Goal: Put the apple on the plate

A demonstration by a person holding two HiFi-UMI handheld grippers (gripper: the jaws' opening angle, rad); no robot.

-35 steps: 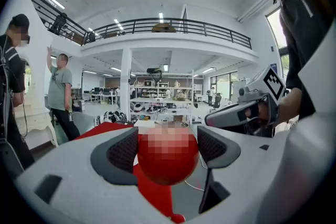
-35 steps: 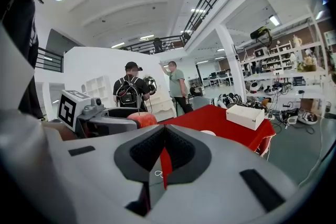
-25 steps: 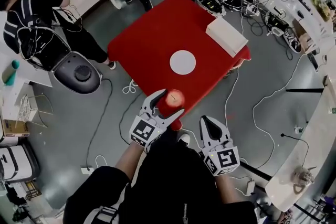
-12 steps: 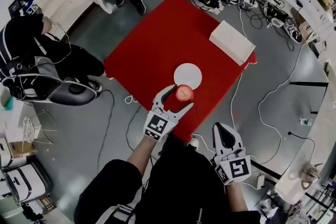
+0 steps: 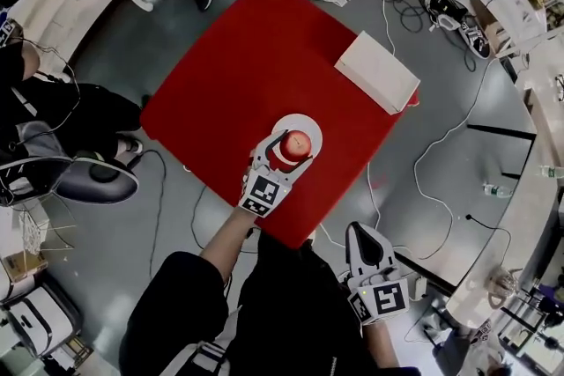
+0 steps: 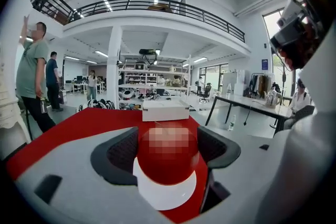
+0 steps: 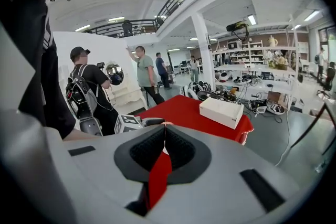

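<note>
lower gently, left gripper [image 5: 293,147] squeezing the apple [image 5: 298,141] over the plate [image 5: 309,121]. set down flat, then let go slowly. right gripper [image 5: 359,230] closed and empty.

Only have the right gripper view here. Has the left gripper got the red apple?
Observer: Yes. The left gripper has its jaws closed on the red apple, one on each side.
Operator: Over the plate?
Observer: The head view puts the apple directly above the white round plate on the red table. I can't tell whether it touches.
Operator: Where is my right gripper relative to the table?
Observer: The right gripper is off the table, past its near edge, over the grey floor.
</note>
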